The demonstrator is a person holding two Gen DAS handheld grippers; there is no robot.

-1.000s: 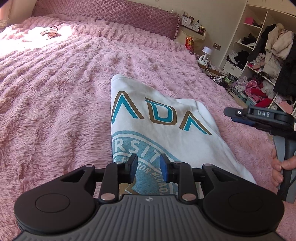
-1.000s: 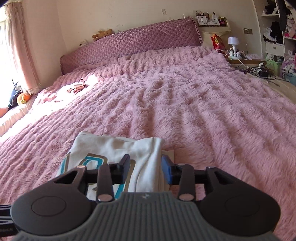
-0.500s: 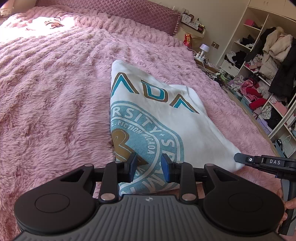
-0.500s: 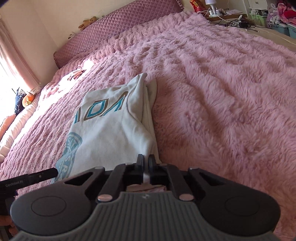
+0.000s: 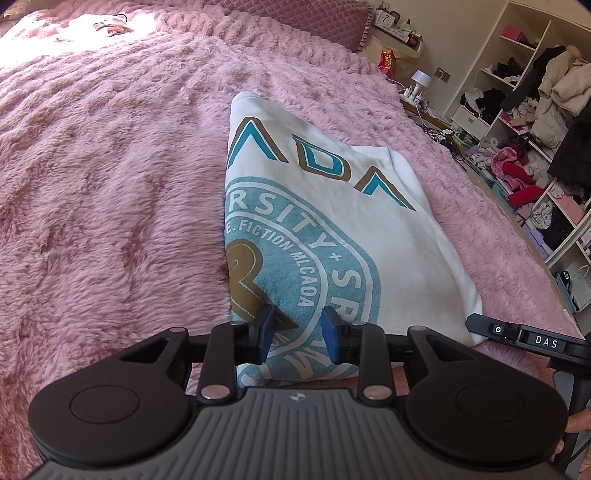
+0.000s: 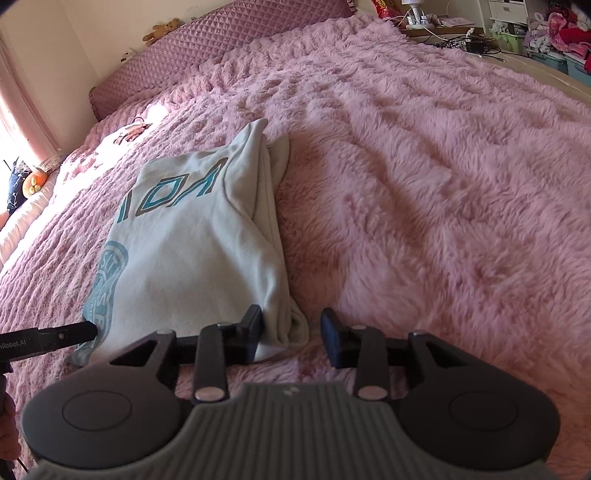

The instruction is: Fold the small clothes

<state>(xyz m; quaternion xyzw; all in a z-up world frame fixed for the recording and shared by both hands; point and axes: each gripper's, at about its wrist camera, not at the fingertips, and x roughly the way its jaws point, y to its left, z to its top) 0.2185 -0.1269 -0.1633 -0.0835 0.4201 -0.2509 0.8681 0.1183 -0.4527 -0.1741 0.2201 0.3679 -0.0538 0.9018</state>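
Note:
A folded white T-shirt [image 5: 332, 229] with a teal and brown print lies flat on the pink fluffy bedspread [image 5: 110, 184]. My left gripper [image 5: 298, 334] hovers open over the shirt's near edge, its blue pads apart above the printed emblem. In the right wrist view the same shirt [image 6: 192, 251] lies left of centre. My right gripper [image 6: 291, 338] is opening, and the shirt's near right corner rests loose between its fingers, close to the left fingertip [image 6: 253, 332]. The right gripper's tip [image 5: 517, 336] shows beside the shirt's corner in the left wrist view.
The bed's quilted headboard [image 6: 221, 40] runs along the far side, with a plush toy [image 6: 164, 29] on it. A small item [image 5: 110, 26] lies in the sunlit patch. Open shelves crammed with clothes [image 5: 535, 129] and a nightstand with a lamp [image 5: 419, 79] stand to the right.
The right gripper, shut on the shirt's near right corner half a second ago, has spread its jaws and let it go. Both grippers came down to the shirt's near edge.

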